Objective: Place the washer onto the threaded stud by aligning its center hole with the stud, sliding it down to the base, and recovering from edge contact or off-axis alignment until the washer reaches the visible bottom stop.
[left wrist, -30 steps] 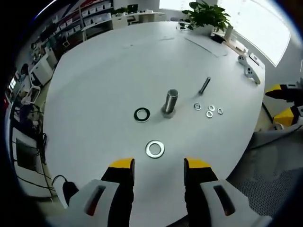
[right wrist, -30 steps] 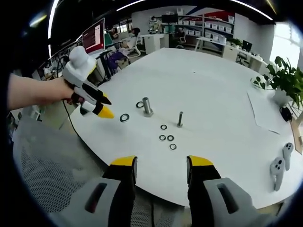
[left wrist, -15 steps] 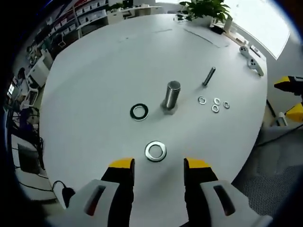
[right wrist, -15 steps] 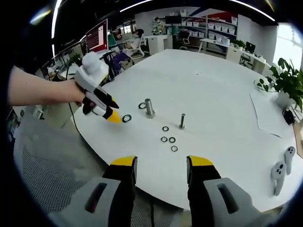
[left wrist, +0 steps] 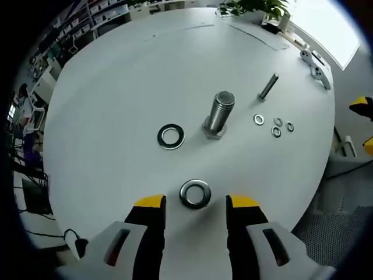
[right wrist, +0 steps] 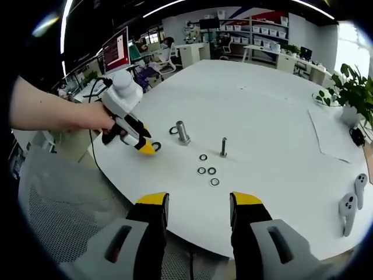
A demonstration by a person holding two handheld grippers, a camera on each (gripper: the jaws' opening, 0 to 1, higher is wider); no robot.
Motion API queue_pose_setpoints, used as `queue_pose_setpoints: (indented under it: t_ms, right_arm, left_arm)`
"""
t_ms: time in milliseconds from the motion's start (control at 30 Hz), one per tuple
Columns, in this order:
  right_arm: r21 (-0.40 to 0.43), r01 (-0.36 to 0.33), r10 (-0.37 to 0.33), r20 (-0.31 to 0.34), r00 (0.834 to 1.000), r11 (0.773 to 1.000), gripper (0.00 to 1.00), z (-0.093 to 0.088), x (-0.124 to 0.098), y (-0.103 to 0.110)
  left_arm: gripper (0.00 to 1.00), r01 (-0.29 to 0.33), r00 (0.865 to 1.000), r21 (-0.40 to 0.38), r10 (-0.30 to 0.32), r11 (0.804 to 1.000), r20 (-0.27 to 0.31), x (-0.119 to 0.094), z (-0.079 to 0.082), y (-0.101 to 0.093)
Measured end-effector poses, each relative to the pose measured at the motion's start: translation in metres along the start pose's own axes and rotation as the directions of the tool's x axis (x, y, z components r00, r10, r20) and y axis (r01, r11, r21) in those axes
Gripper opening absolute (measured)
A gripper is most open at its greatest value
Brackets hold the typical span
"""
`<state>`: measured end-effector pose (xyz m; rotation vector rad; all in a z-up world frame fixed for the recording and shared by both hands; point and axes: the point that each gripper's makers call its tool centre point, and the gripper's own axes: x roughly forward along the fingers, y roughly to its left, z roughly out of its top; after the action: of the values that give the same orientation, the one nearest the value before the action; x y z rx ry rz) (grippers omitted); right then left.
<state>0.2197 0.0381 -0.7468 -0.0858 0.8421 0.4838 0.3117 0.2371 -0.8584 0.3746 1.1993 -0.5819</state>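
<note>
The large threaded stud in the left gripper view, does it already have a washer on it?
No. The stud stands bare, and both large washers lie flat on the table.

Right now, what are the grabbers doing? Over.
Left gripper open, closing on washer flat on table. Right gripper open, empty. Stud bare, path clear.

left gripper: jaws apart, angled downward | right gripper: jaws apart, empty

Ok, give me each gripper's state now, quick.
Left gripper: open, holding nothing, silver washer between its tips.
Right gripper: open, holding nothing.
</note>
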Motion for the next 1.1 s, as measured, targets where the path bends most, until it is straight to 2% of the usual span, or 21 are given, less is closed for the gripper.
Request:
queue_pose_setpoints:
  t_ms: [233,333,400,533,633,667,733,800,867,1100]
  right_arm:
    - [0.001,0.001,-0.001,0.006,1.000,1.000,0.44,0.001,0.000,0.000]
    - [0.008,0.005,-0.005,0.010,1.000,1.000,0.44,0.001,-0.001,-0.001]
    - [0.011,0.005,-0.005,0.011,1.000,1.000,0.44,0.002,-0.001,-0.001]
    - [0.010,0.005,-0.005,0.007,1.000,1.000,0.44,0.001,0.000,-0.001]
    - [0.013,0.006,-0.006,0.011,1.000,1.000,0.44,0.001,0.000,-0.001]
    - [0.016,0.006,-0.006,0.013,1.000,1.000,0.44,0.002,0.000,-0.002]
    - [0.020,0.005,-0.006,0.014,1.000,1.000,0.44,0.002,-0.001,-0.002]
    - [0.026,0.003,-0.004,0.016,1.000,1.000,0.44,0.002,-0.001,-0.002]
    - [0.028,0.004,-0.005,0.020,1.000,1.000,0.44,0.003,-0.001,-0.002]
    - [0.035,0.009,-0.009,0.023,1.000,0.999,0.44,0.003,-0.002,-0.004]
  left_arm:
    - [0.37,-0.017,0.999,0.032,0.019,0.999,-0.042,0.007,-0.002,0.008]
    - [0.37,-0.006,0.999,0.038,0.008,0.999,-0.047,0.006,0.000,0.003]
    - [0.36,-0.012,0.999,0.084,0.016,0.996,-0.049,0.008,0.000,0.002]
    - [0.33,-0.012,0.998,0.078,0.017,0.997,-0.067,0.009,0.001,0.003]
    - [0.28,-0.005,0.995,0.104,0.016,0.995,-0.102,0.008,0.000,-0.005]
    - [0.26,0.003,0.994,0.131,0.011,0.991,-0.106,0.009,0.001,-0.006]
    - [0.24,0.004,0.994,0.129,0.009,0.992,-0.107,0.009,0.001,-0.006]
    - [0.24,0.007,0.992,0.120,0.009,0.993,-0.127,0.009,0.001,-0.006]
    - [0.22,0.025,0.984,0.168,0.006,0.985,-0.179,0.007,-0.004,-0.007]
    - [0.22,0.034,0.982,0.198,0.005,0.980,-0.191,0.008,-0.003,-0.008]
